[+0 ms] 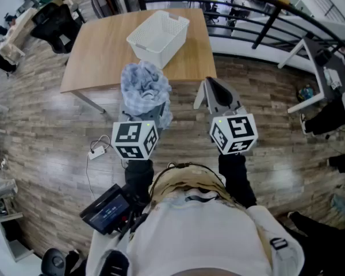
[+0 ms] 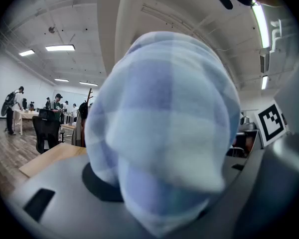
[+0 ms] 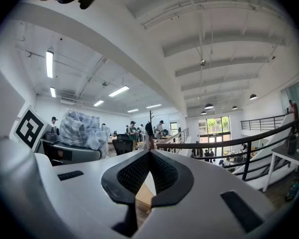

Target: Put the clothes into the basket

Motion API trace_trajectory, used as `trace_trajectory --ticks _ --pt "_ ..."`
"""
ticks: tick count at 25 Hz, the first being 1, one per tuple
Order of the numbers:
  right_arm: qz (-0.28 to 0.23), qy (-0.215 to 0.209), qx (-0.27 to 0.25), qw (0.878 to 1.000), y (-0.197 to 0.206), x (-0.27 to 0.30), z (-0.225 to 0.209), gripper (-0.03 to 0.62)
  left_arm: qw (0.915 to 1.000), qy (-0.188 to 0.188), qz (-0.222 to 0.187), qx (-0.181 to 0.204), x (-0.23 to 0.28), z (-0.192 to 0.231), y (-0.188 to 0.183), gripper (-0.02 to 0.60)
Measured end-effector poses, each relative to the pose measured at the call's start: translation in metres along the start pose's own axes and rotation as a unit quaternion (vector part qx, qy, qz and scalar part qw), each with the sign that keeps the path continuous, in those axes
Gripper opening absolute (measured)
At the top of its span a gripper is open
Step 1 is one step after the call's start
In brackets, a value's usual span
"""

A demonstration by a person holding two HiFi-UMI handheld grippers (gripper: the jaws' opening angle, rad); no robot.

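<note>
A crumpled blue-and-white checked cloth (image 1: pixel 144 88) is bunched in my left gripper (image 1: pixel 142 103), whose jaws are shut on it in the air just short of the table's near edge. In the left gripper view the cloth (image 2: pixel 164 128) fills the middle and hides the fingertips. From the right gripper view the same cloth (image 3: pixel 79 128) shows at the left. The white slotted basket (image 1: pixel 158 37) stands on the wooden table (image 1: pixel 103 56), beyond both grippers, with nothing visible inside it. My right gripper (image 1: pixel 210 84) hangs to the right of the cloth, its jaws (image 3: pixel 148 152) shut at the tips with nothing between them.
A black railing (image 1: pixel 264 22) curves past the table's far right side. A black office chair (image 1: pixel 54 25) stands at the table's left. A white desk frame (image 1: pixel 310 68) is at the right, and a white cable with an adapter (image 1: pixel 95 152) lies on the wood floor.
</note>
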State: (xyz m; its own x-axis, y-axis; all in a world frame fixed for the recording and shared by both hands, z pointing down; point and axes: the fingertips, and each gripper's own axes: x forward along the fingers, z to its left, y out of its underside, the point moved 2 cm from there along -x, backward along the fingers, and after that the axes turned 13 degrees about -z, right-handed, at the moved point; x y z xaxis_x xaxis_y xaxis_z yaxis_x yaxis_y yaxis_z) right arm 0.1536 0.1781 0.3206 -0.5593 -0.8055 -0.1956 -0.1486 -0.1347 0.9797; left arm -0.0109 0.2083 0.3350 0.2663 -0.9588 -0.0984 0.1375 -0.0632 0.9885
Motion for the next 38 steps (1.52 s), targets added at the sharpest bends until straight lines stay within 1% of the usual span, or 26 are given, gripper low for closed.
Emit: trace_trajectory --ticks 8,13,16,22,27,30,34,38 --pt "-0.006 0.001 0.004 1.0 -0.001 -0.001 -0.001 0.02 0.9999 0.015 0.004 0.005 0.002 -0.008 0.003 0.27" --pt "-0.007 0.0 0.014 1.0 0.004 0.005 0.0 0.021 0.9999 0.014 0.005 0.008 0.004 -0.002 0.003 0.27" --pt "-0.003 0.001 0.021 1.0 0.009 0.008 -0.001 0.021 1.0 0.006 0.006 0.004 0.002 0.006 0.004 0.27" --pt "0.008 0.011 0.027 1.0 0.026 0.023 0.01 0.021 1.0 0.004 0.006 -0.003 -0.004 0.03 0.008 0.27" --pt "0.022 0.022 0.037 0.999 0.049 0.035 0.024 0.02 0.9999 0.005 0.003 -0.016 -0.013 0.055 0.015 0.264" --pt "0.035 0.028 0.04 0.998 0.064 0.04 0.029 0.021 0.9996 0.0 0.012 -0.025 -0.015 0.071 0.026 0.259" --pt "0.058 0.038 0.048 0.996 0.086 0.054 0.024 0.021 0.9988 -0.003 0.028 -0.039 -0.004 0.09 0.043 0.252" --pt "0.067 0.038 0.05 0.996 0.101 0.086 0.005 0.021 0.9987 -0.011 0.025 -0.044 0.024 0.108 0.05 0.247"
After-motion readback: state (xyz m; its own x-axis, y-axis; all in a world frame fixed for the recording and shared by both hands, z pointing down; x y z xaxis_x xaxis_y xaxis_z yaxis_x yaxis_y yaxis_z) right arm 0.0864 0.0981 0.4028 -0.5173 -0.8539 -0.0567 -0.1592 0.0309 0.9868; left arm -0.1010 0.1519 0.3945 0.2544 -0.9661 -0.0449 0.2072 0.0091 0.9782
